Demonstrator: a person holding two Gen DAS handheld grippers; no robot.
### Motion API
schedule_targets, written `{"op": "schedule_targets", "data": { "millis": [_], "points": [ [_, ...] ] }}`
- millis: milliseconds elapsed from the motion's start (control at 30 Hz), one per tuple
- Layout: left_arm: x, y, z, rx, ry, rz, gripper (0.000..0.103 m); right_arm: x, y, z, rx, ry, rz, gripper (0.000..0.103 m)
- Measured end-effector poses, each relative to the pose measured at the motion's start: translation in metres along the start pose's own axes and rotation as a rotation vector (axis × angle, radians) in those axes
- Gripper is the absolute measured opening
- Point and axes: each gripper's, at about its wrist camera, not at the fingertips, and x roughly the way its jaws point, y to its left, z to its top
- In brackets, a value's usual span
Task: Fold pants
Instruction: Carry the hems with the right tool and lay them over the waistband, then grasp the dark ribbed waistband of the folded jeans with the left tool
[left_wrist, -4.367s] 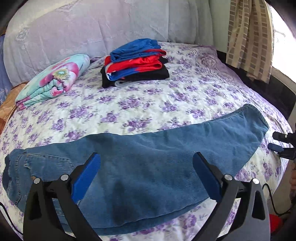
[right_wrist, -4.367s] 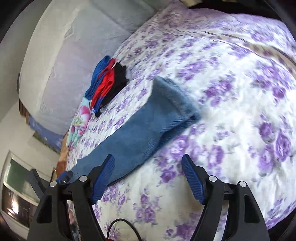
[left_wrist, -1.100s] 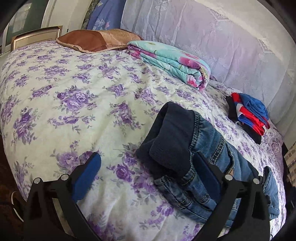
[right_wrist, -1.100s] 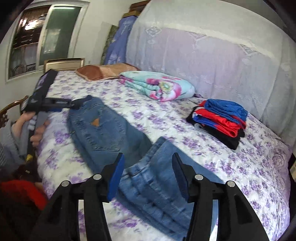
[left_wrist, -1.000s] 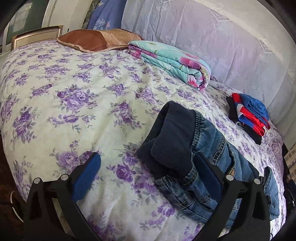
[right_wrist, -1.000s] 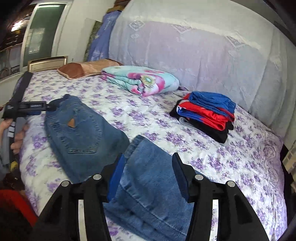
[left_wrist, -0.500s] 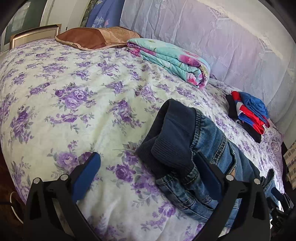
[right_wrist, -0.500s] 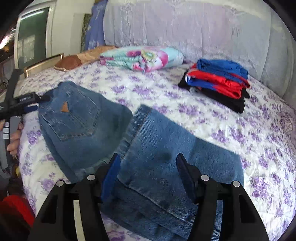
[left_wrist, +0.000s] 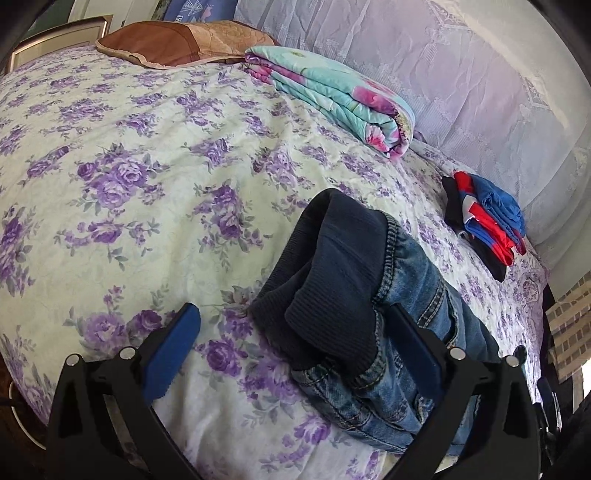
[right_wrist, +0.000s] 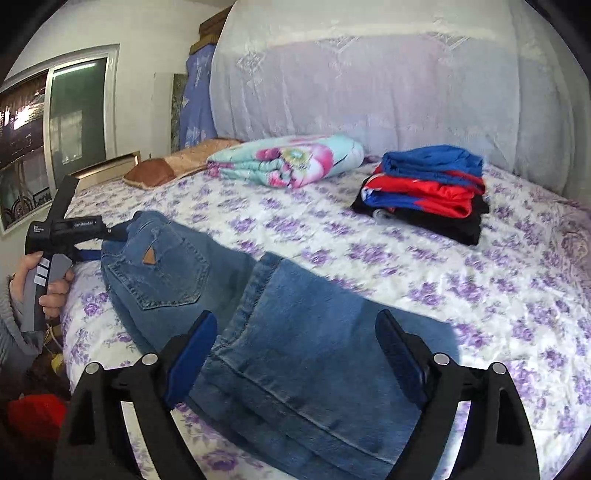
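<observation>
Blue jeans lie folded on the flowered bed. Their leg end is laid over the part just below the seat, beside the back pocket. My right gripper hovers over that leg end with its jaws opening, and the pads stand clear of the denim. The jeans' dark ribbed waistband sits bunched between the wide jaws of my left gripper, which is open. The right pad lies beside the denim. From the right wrist view the left gripper, held in a hand, sits at the waistband.
A folded floral blanket and a stack of folded blue, red and black clothes lie toward the lace-covered headboard. A brown pillow is at the far corner. A window is at the left, beyond the bed's edge.
The right gripper's jaws have widened and the leg end has dropped flat onto the folded jeans. The right view has swung and sunk a little. The left gripper has hardly moved.
</observation>
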Motion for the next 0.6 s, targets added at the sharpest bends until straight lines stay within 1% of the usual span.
{"op": "schedule_targets", "data": {
  "millis": [67, 133, 167, 200, 300, 333, 367, 400, 467, 600],
  "points": [
    [0.003, -0.002, 0.003, 0.003, 0.007, -0.019, 0.098, -0.009, -0.018, -0.002, 0.043, -0.020, -0.046, 0.090],
    [0.005, -0.003, 0.004, 0.001, 0.014, -0.055, 0.084, -0.014, -0.039, -0.007, 0.117, -0.023, -0.080, 0.090],
    [0.007, -0.003, 0.004, 0.001, 0.027, -0.090, 0.069, -0.016, -0.052, -0.011, 0.169, -0.023, -0.089, 0.090],
    [0.006, -0.003, 0.004, -0.008, 0.025, -0.102, 0.067, -0.020, -0.061, -0.016, 0.219, -0.025, -0.089, 0.090],
    [0.002, -0.008, 0.003, -0.003, 0.003, -0.080, 0.061, -0.023, -0.090, -0.031, 0.362, -0.021, -0.080, 0.090],
    [-0.001, -0.011, 0.002, 0.009, -0.010, -0.069, 0.058, -0.023, -0.096, -0.035, 0.397, -0.019, -0.079, 0.090],
    [-0.004, -0.013, 0.002, 0.017, -0.019, -0.066, 0.051, -0.023, -0.103, -0.039, 0.430, -0.018, -0.074, 0.090],
    [-0.008, -0.016, 0.002, 0.026, -0.024, -0.071, 0.045, -0.023, -0.106, -0.043, 0.447, -0.019, -0.068, 0.090],
    [-0.016, -0.025, 0.003, 0.049, -0.043, -0.064, 0.039, -0.021, -0.110, -0.048, 0.462, -0.017, -0.064, 0.090],
    [-0.029, -0.052, 0.003, 0.125, -0.087, 0.016, 0.035, -0.014, -0.104, -0.052, 0.435, 0.014, -0.057, 0.090]
  ]
}}
